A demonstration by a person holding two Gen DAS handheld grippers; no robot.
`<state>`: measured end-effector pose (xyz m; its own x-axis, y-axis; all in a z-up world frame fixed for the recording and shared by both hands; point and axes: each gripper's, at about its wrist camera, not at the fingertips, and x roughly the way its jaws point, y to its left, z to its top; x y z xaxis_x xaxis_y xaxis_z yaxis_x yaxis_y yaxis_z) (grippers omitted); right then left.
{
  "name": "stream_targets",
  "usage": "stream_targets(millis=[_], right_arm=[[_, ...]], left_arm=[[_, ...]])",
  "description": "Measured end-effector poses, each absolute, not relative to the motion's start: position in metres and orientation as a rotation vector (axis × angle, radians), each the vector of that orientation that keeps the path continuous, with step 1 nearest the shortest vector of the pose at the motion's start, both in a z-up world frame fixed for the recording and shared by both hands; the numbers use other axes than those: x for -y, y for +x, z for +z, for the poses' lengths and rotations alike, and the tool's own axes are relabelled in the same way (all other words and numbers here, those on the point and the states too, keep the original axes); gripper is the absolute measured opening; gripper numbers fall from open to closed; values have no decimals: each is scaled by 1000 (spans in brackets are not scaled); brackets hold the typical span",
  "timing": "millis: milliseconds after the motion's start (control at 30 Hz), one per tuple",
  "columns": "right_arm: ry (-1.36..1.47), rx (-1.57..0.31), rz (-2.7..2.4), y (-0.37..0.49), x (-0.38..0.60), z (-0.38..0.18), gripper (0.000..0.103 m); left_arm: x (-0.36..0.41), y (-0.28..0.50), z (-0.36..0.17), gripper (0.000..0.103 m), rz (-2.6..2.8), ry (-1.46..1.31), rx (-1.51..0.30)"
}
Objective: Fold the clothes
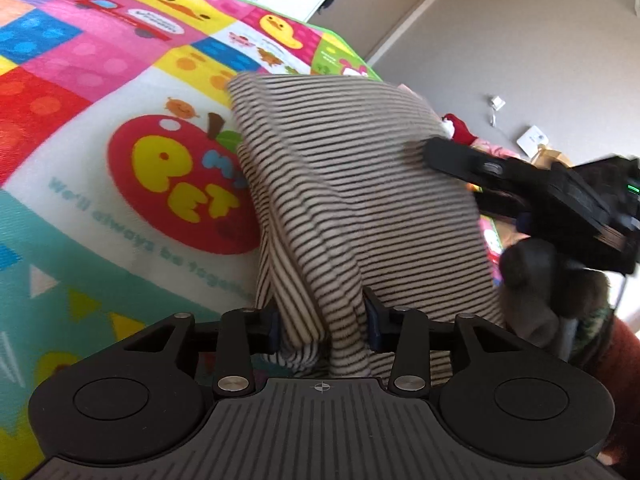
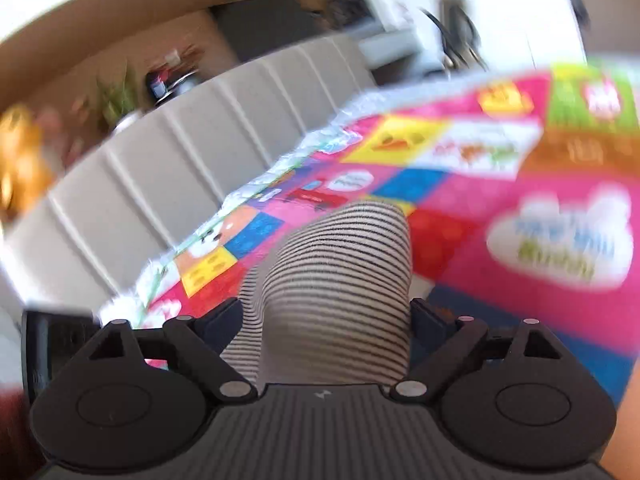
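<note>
A black-and-white striped garment hangs lifted above a colourful play mat. My left gripper is shut on a bunched lower edge of the cloth. In the left wrist view my right gripper comes in from the right, its fingers pressed into the garment's far side. In the blurred right wrist view the striped garment fills the gap of the right gripper, whose fingers are closed on a thick fold.
The mat carries an apple picture and bright squares. A ribbed beige sofa back borders it. Toys and a white box lie on the grey floor at right. A hand holds the right gripper.
</note>
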<state>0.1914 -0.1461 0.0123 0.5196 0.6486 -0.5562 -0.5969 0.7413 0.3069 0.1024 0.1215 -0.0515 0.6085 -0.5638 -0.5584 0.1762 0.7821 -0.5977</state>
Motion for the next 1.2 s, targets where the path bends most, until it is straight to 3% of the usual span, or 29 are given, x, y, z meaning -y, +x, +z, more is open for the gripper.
stream_targets(millis=[100,133,233,300,467,733,800,867,1000,1200], right_arm=[[-100,-737,571,194,132,-14,91],[-129,-733,543,193,131,-21,96],[-57,-768,526,195,138,-23,98],[-82,-763,519,194,137,-20,98],[-115,-732,513,186,139,-19,98],[85,-793,671,169,173,-21,98],[113,-814,698,157,182,-29,98],[130,-800,700,148,188,-33,98],[219,-801,713,145,198,-39,91],[219,-804,717,145,194,-47,87]], left_arm=[[-125,106,-54,47,-463,-545,-809],[-122,107,-53,47,-464,-532,-806],[-113,105,-42,47,-460,-426,-793],[-111,103,-30,56,-444,-372,-771],[-128,111,0,54,-384,-426,-676],[-142,140,-27,58,-228,-466,-795],[-146,135,-25,53,-227,-479,-818],[-148,125,-18,58,-322,-520,-828],[-143,111,-13,79,-493,-617,-827],[-123,111,-14,80,-525,-633,-864]])
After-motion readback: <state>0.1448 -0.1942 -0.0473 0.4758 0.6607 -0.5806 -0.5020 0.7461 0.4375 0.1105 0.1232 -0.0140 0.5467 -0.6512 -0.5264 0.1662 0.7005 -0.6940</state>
